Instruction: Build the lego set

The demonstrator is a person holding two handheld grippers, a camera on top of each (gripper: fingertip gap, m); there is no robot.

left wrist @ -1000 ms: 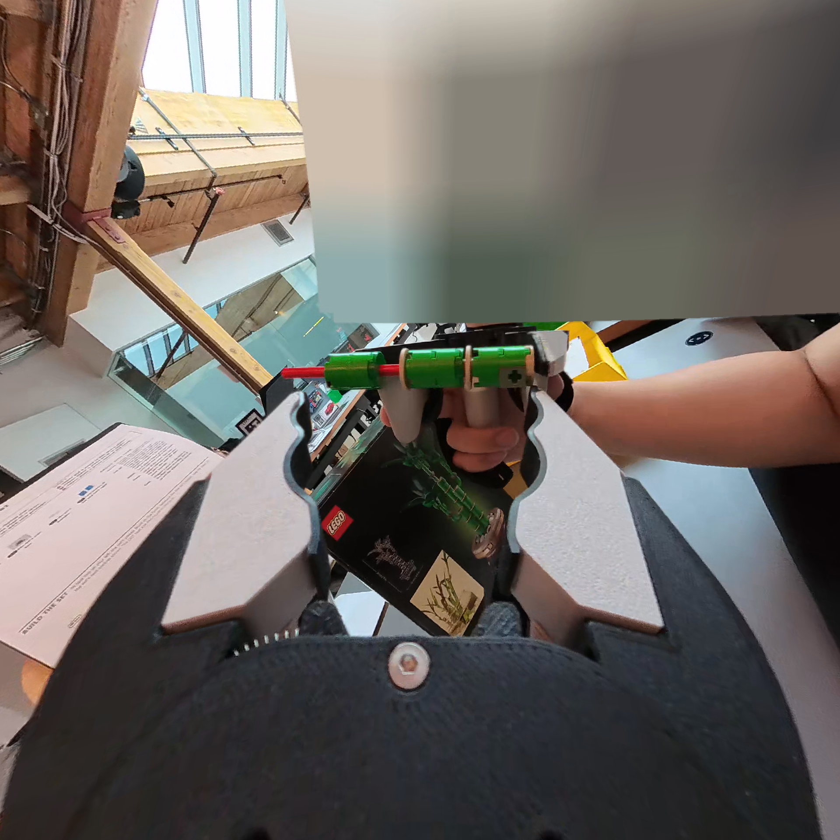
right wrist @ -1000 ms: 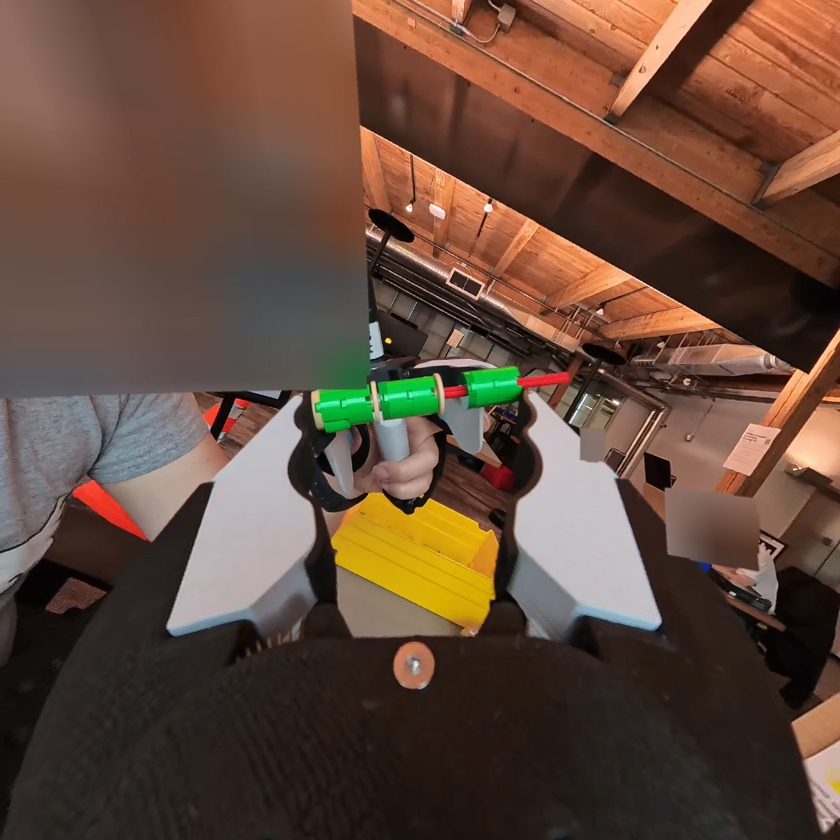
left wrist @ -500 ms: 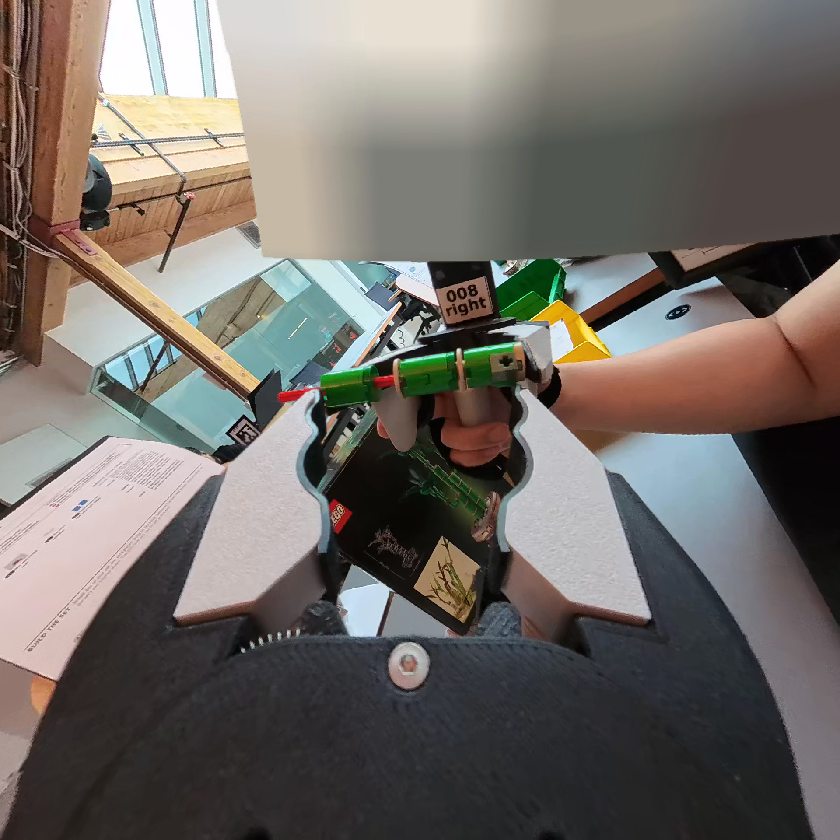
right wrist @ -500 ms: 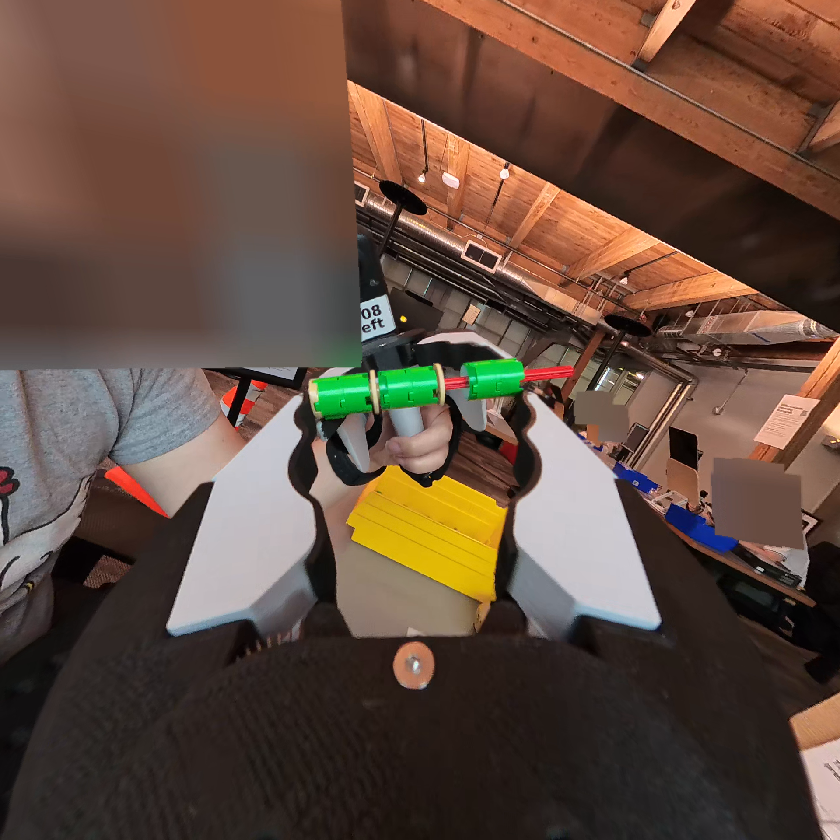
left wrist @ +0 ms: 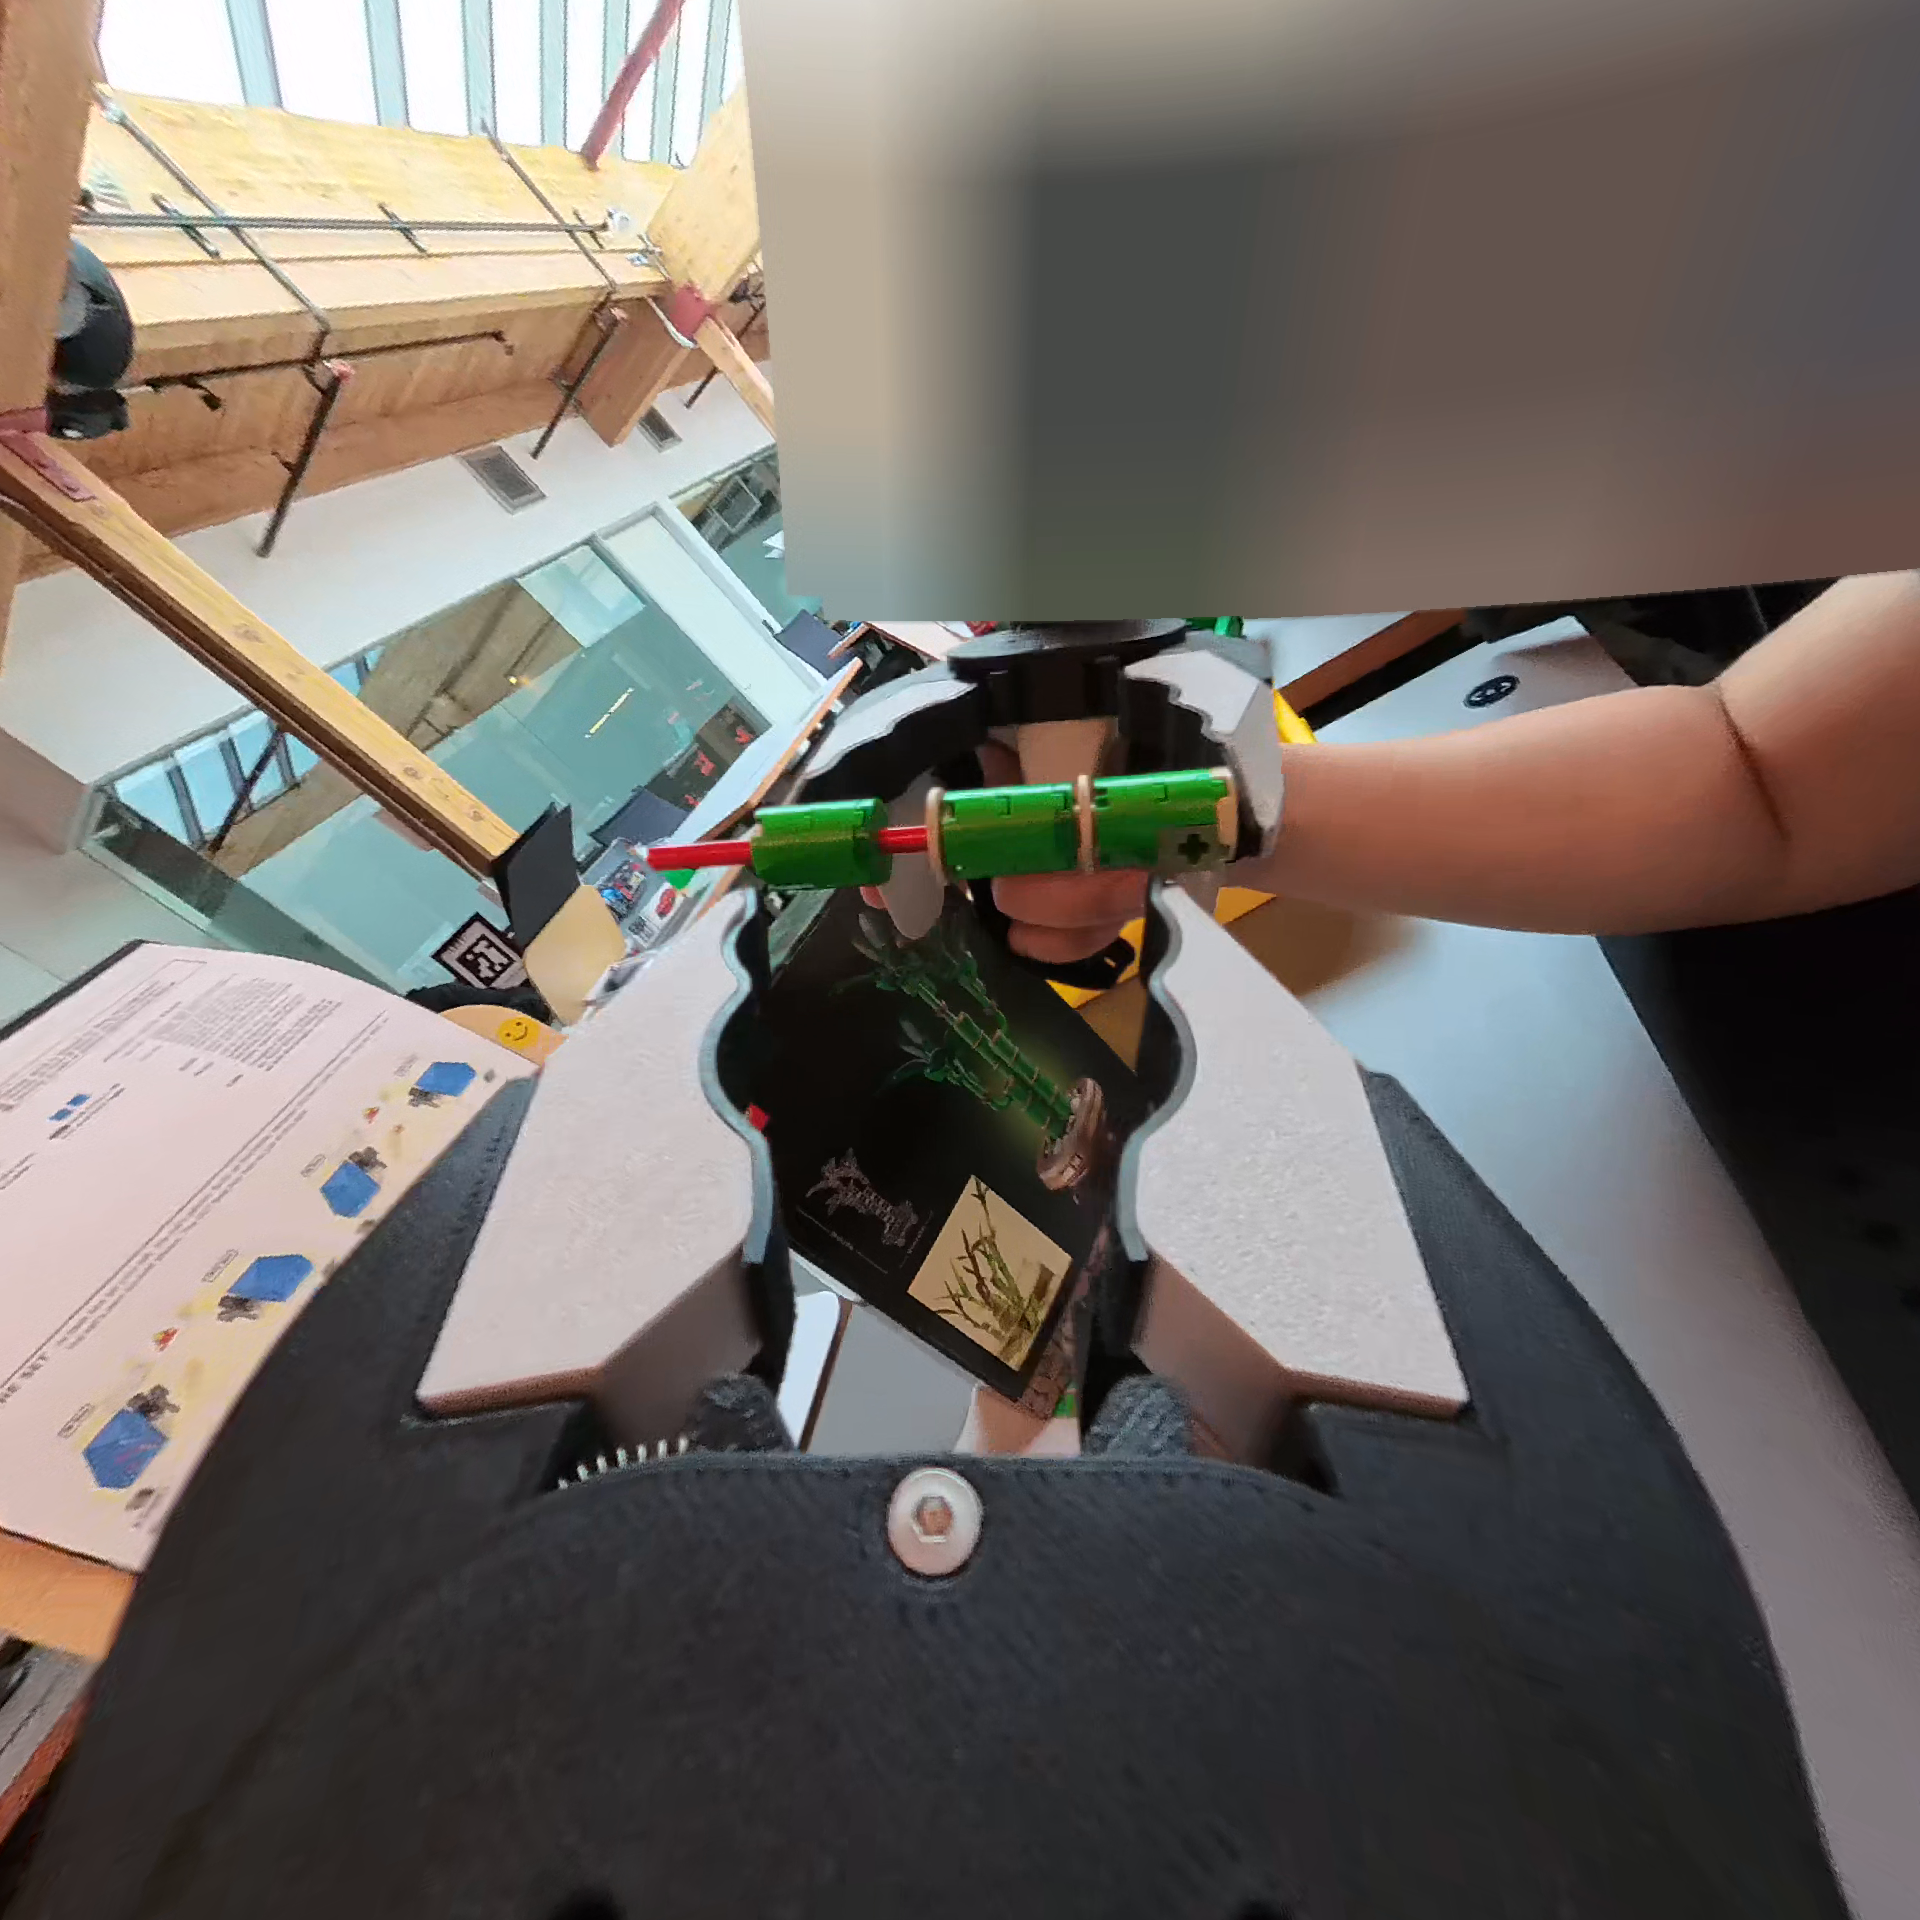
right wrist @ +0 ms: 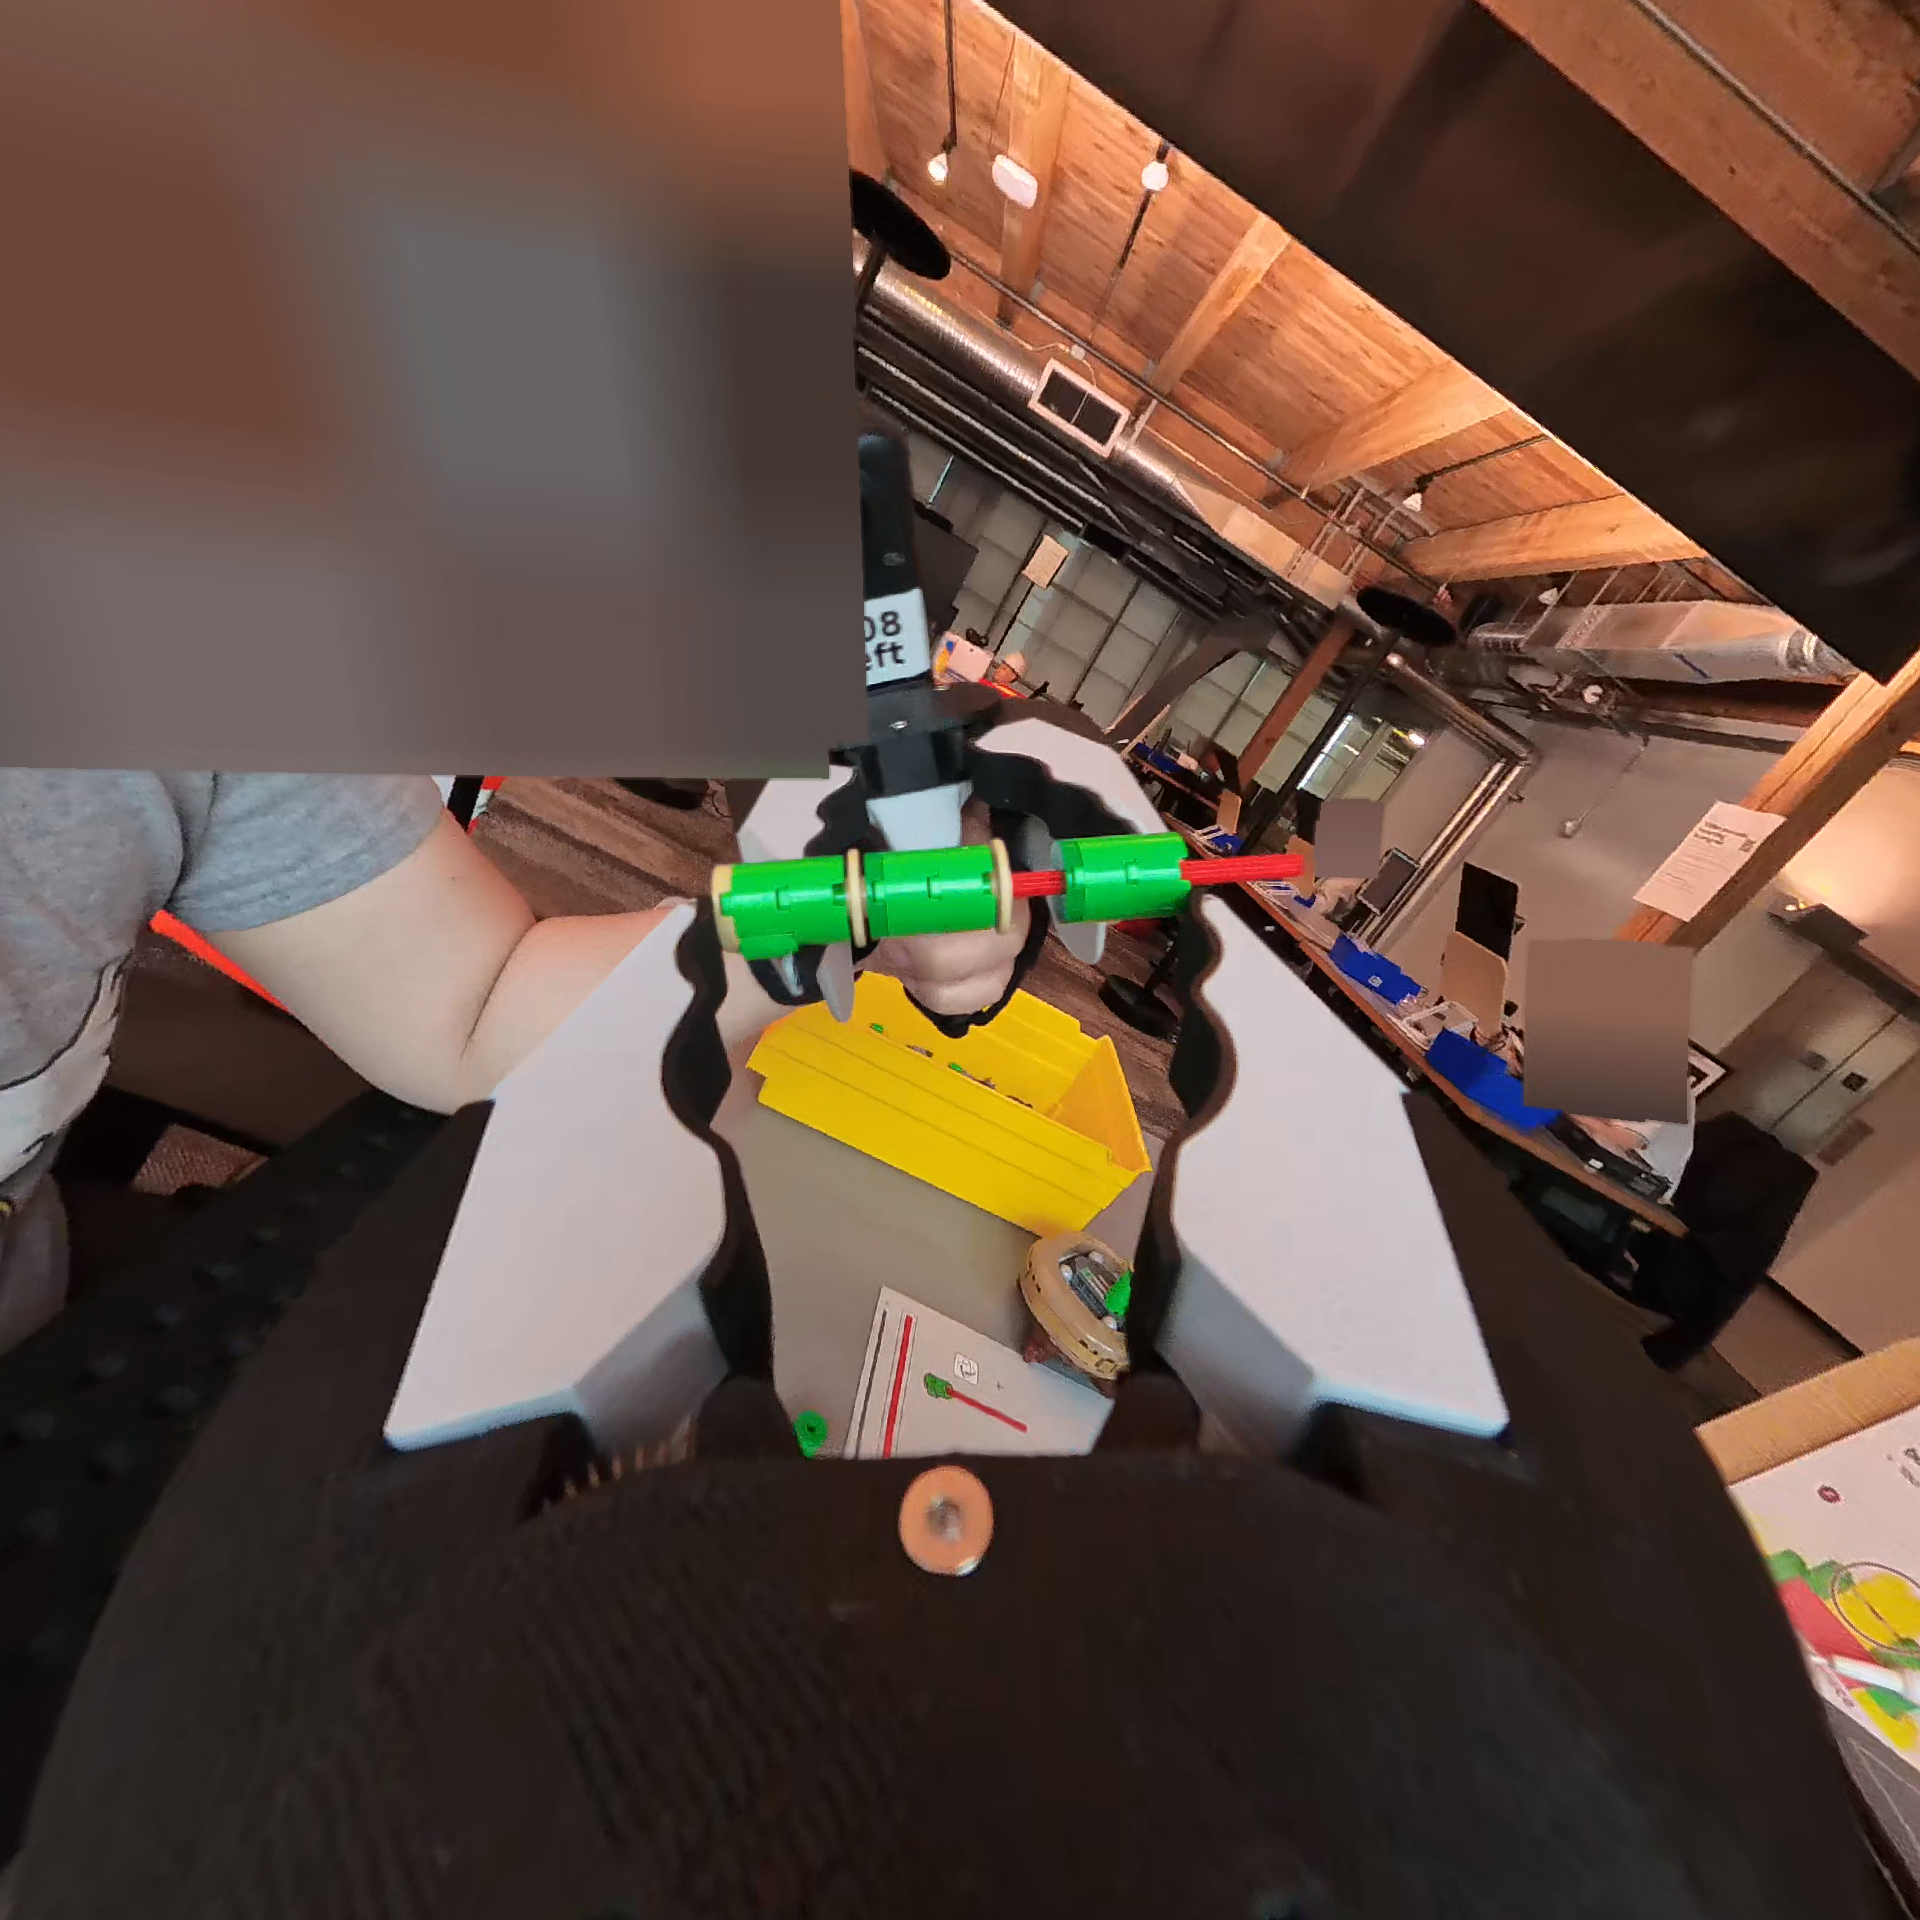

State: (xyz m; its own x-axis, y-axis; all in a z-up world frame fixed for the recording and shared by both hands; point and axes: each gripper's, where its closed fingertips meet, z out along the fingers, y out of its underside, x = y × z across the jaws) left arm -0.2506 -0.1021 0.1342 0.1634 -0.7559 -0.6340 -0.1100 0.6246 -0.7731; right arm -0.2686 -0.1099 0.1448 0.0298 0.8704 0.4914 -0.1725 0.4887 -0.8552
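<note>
A green bamboo stalk [right wrist: 925, 894] of several round segments with tan rings sits on a red axle [right wrist: 1247, 868]. My right gripper [right wrist: 945, 920] is shut on it lengthwise, one fingertip at each end, and holds it level in the air. One green segment [right wrist: 1122, 878] stands apart from the others with bare axle between. In the left wrist view the stalk [left wrist: 1039, 831] lies just above my left gripper [left wrist: 945, 909], which is open with its tips near the stalk. Whether they touch it is unclear.
A yellow bin [right wrist: 935, 1122], a tan round base [right wrist: 1075, 1299], an instruction sheet [right wrist: 935, 1392] and a small green piece [right wrist: 808, 1432] lie on the table below. The black set booklet [left wrist: 935, 1143] and a printed page [left wrist: 187, 1195] lie under the left gripper. A person's arm [left wrist: 1558, 821] reaches in from the right. Less than 4 cm separates the two grippers' tips.
My left gripper's fingers have narrowed and come closer under the stalk. Both grippers have tilted down, so the table shows more. The stalk has stayed fixed in the right gripper.
</note>
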